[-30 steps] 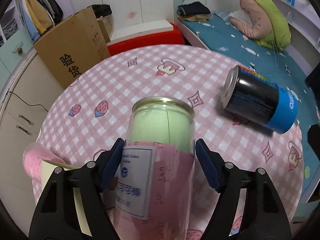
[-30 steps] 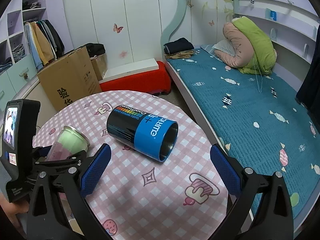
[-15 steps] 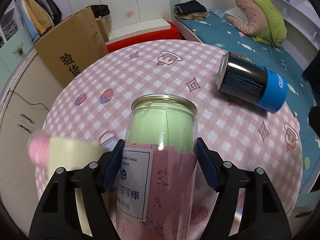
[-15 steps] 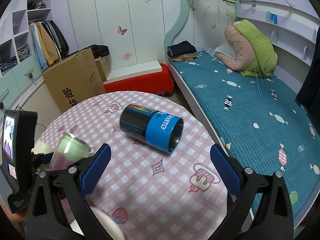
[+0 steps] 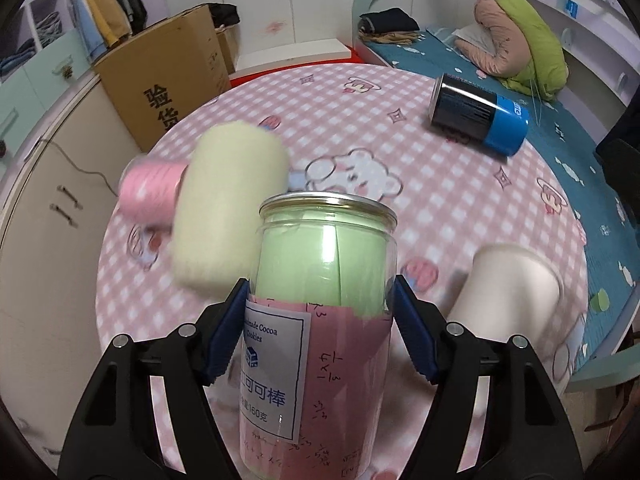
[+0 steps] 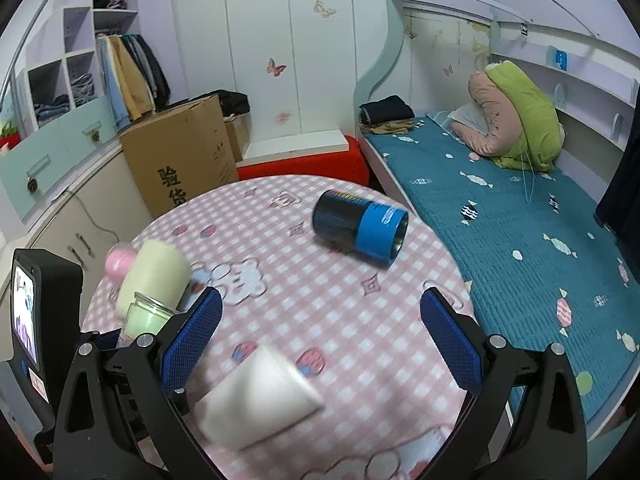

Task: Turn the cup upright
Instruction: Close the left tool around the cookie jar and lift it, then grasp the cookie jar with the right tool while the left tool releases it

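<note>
Holding a clear jar [image 5: 320, 308] tight, the left claw [image 5: 320, 334] lifts it over the pink tabletop [image 6: 340, 312]. The right claw [image 6: 320, 340] is wide apart, holding nothing. Next, I think, the jar gets turned and stood on its bottom.

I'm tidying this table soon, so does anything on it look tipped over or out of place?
Yes. The blue and black cup lies on its side, as do the white cup and the yellow cup. The left gripper grips a clear jar.
</note>
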Motion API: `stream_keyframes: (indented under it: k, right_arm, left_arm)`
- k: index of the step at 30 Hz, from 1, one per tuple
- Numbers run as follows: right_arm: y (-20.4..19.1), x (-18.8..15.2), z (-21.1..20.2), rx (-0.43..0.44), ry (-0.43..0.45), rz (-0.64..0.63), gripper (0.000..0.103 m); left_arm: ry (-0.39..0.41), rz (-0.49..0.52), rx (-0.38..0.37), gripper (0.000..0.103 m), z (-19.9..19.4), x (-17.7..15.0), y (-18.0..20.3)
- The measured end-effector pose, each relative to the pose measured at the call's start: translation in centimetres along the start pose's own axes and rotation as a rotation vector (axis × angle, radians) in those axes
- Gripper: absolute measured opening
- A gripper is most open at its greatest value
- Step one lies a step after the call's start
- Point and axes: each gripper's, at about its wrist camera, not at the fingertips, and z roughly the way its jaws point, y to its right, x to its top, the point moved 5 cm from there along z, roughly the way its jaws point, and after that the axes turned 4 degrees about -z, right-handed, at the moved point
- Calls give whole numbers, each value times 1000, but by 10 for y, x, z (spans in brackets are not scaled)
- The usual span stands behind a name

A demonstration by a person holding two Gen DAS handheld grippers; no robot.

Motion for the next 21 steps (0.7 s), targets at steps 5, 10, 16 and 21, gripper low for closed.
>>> stream_keyframes:
  k: [5, 10, 16, 21]
  right_arm:
    - [-16, -15, -10, 6, -18, -2, 96]
    - [-34, -27, -13, 5, -38, -13, 96]
    - [-44, -32, -15, -7, -50, -13, 96]
    - [-52, -31, -20, -16, -45, -9, 96]
  left_arm:
    - [5, 9, -21, 71, -16, -24, -3]
    - [8, 6, -43, 71, -19, -41, -7]
    - [17, -5, -77, 73, -17, -46, -13]
    - [86, -17, -116, 91, -37, -47, -20]
